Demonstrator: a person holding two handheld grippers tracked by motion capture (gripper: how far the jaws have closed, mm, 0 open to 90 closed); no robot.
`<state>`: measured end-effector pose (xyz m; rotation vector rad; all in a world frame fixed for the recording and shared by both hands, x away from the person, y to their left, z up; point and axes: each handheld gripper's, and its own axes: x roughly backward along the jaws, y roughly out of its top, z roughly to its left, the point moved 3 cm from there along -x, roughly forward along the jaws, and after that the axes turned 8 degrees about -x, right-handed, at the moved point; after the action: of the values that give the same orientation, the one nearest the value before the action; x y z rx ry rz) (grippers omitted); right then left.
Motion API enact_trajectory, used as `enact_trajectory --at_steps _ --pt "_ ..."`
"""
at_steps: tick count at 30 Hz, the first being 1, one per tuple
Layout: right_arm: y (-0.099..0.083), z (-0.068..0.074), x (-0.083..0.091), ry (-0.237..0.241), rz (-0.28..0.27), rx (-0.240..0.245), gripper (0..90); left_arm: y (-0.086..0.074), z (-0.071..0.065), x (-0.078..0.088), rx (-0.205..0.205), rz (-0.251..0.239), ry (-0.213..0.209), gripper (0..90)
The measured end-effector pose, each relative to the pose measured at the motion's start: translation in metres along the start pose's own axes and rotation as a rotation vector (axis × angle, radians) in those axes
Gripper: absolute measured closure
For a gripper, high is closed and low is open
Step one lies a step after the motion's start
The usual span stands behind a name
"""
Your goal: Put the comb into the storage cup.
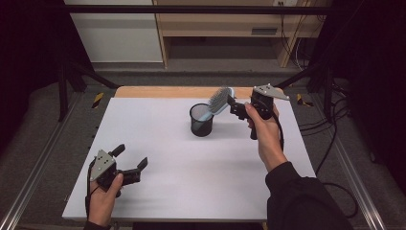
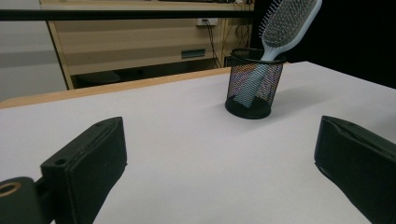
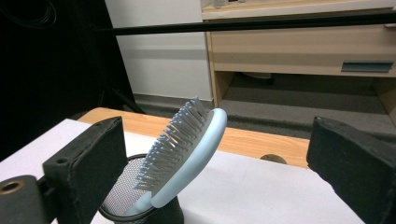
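A light blue hairbrush (image 1: pixel 219 101) stands handle-down in a black mesh cup (image 1: pixel 201 120) at the far middle of the white table (image 1: pixel 191 167), its bristled head leaning right over the rim. My right gripper (image 1: pixel 233 106) is open just right of the brush head. In the right gripper view the brush (image 3: pixel 187 149) rises from the cup (image 3: pixel 135 205) between the wide-apart jaws, touching neither. My left gripper (image 1: pixel 131 157) rests open near the front left with nothing in it. In the left gripper view the cup (image 2: pixel 254 88) and brush (image 2: pixel 287 23) stand far ahead.
A wooden strip (image 1: pixel 158 92) runs along the table's far edge. Behind it are a light wood cabinet (image 1: pixel 225 28) and a black horizontal bar (image 1: pixel 191 9). Cables (image 1: pixel 330 143) lie on the floor to the right.
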<state>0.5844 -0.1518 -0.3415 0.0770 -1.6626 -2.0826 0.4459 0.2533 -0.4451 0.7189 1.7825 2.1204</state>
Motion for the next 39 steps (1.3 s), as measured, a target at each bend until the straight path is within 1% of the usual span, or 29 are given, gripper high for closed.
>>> enact_trajectory --at_steps 5,9,14,16,19,25,32,36,39 --pt "0.0 0.002 -0.001 -0.005 0.007 0.05 4.5 -0.001 0.003 0.0 0.01 -0.002 0.007 2.1" --pt "0.0 0.001 -0.001 0.0 0.012 0.061 4.8 0.0 0.003 0.0 0.007 -0.002 0.006 2.1" --pt "0.005 0.002 0.005 0.025 -0.001 0.066 5.2 0.0 0.003 -0.001 0.003 0.0 0.004 2.1" --pt "0.008 0.003 0.009 0.031 -0.013 0.073 5.1 0.0 0.003 0.001 0.009 -0.004 0.008 2.1" --pt "0.011 0.004 0.015 0.042 -0.026 0.067 4.6 0.0 0.005 0.002 0.01 -0.012 0.013 2.1" --pt "0.014 0.003 0.022 0.051 -0.032 0.064 4.5 0.0 0.007 0.003 0.017 -0.014 0.02 2.1" --pt "0.015 0.0 0.028 0.047 -0.041 0.07 5.2 0.001 0.009 0.005 0.022 -0.021 0.025 2.0" --pt "0.015 -0.002 0.032 0.047 -0.04 0.086 4.7 0.001 0.013 0.008 0.026 -0.023 0.038 2.1" --pt "0.015 -0.004 0.036 0.051 -0.051 0.097 4.3 0.001 0.014 0.011 0.031 -0.031 0.047 2.0"
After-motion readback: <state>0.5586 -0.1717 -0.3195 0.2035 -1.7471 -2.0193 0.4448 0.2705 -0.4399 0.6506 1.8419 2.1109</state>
